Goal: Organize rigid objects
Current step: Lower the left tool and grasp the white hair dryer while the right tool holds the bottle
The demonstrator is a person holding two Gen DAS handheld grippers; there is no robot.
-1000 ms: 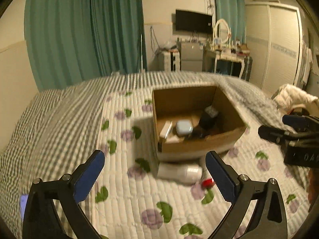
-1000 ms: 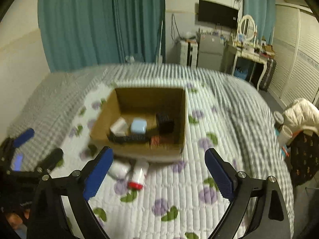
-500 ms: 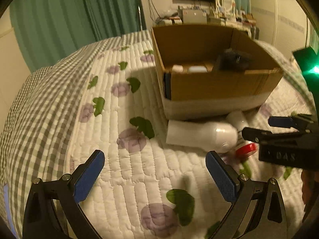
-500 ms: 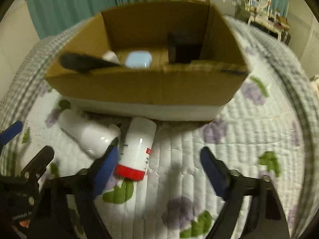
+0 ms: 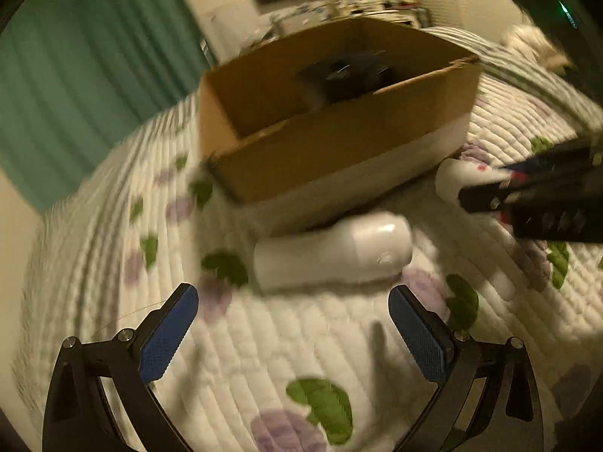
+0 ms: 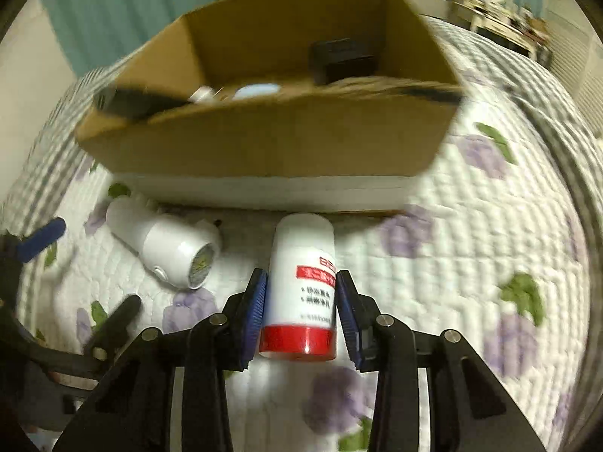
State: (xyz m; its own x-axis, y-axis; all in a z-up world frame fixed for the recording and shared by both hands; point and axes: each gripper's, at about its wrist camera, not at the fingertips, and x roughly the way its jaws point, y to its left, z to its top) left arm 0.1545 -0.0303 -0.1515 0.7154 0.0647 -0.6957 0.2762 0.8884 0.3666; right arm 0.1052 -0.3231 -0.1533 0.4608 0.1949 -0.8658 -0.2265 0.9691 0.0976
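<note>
Right gripper (image 6: 301, 297): pads clamped on red-capped bottle (image 6: 303, 293), lower centre.
Left gripper (image 5: 294, 329): jaws wide, holding nothing.
White bottle (image 5: 331, 254): lying just beyond it, mid-frame.
Box (image 5: 339, 139): upper centre, on quilt (image 5: 264, 339).

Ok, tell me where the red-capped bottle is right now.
In the right wrist view the red-capped bottle lies on the quilt before the cardboard box, between the right gripper pads, right of the white bottle.
</note>
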